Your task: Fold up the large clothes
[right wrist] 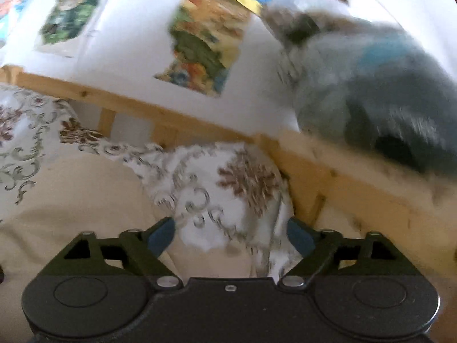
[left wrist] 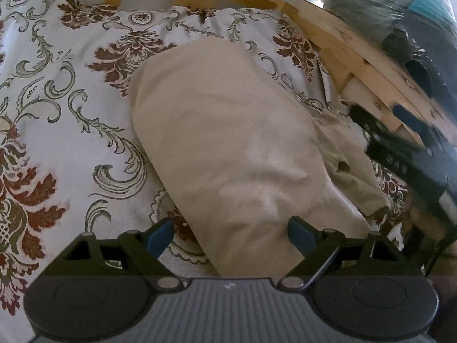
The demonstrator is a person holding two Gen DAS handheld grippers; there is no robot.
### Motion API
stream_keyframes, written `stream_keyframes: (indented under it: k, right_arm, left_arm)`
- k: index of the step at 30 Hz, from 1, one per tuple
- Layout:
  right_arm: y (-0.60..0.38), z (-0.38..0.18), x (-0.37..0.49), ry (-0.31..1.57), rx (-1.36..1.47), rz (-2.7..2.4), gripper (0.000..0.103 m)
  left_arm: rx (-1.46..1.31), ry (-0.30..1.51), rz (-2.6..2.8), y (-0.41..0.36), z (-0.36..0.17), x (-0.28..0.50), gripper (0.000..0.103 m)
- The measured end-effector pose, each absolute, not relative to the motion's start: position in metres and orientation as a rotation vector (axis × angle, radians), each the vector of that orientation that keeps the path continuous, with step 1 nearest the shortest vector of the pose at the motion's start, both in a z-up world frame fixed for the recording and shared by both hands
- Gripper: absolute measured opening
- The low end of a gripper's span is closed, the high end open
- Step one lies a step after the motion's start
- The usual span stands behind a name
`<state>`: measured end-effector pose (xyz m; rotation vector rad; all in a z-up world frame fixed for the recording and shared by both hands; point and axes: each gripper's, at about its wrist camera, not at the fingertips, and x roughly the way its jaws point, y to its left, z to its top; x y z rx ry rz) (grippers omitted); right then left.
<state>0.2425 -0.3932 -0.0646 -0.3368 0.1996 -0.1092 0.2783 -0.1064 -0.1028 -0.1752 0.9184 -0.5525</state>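
I have both tools wide and empty. The beige garment (left wrist: 228, 143) lies folded on the patterned bedspread (left wrist: 57, 100), just ahead of my left gripper (left wrist: 230, 235) and low left of my right gripper (right wrist: 230, 235). Its loose flap could slide off and undo the fold.

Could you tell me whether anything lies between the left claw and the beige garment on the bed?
Nothing visible does: the open left claw hangs directly over the near end of the beige garment, with no object between.
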Motion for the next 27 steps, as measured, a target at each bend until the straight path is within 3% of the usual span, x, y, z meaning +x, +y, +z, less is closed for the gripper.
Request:
stream_keyframes:
  k: [6, 12, 14, 18, 23, 25, 27]
  right_arm:
    - [-0.368, -0.052, 0.31, 0.336, -0.319, 0.226, 0.095]
    - [-0.343, -0.091, 0.361, 0.475, -0.455, 0.179, 0.093]
    - [-0.349, -0.1, 0.364, 0.502, -0.418, 0.148, 0.093]
    - [-0.367, -0.088, 0.335, 0.457, -0.403, 0.007, 0.088]
    - [-0.404, -0.06, 0.241, 0.393, -0.061, -0.203, 0.092]
    - [-0.416, -0.067, 0.218, 0.41, 0.034, -0.201, 0.084]
    - [-0.423, -0.077, 0.22, 0.474, 0.031, -0.183, 0.063]
  left_arm:
    - [-0.207, 0.938, -0.559, -0.101, -0.109, 0.282, 0.092]
    - [-0.237, 0.947, -0.552, -0.1, -0.113, 0.286, 0.094]
    - [-0.258, 0.957, -0.537, -0.099, -0.115, 0.286, 0.099]
    - [-0.319, 0.97, -0.53, -0.089, -0.118, 0.284, 0.1]
    - [-0.351, 0.962, -0.504, -0.083, -0.121, 0.279, 0.1]
    - [-0.346, 0.958, -0.496, -0.085, -0.12, 0.277, 0.1]
    - [-0.332, 0.953, -0.494, -0.087, -0.118, 0.276, 0.1]
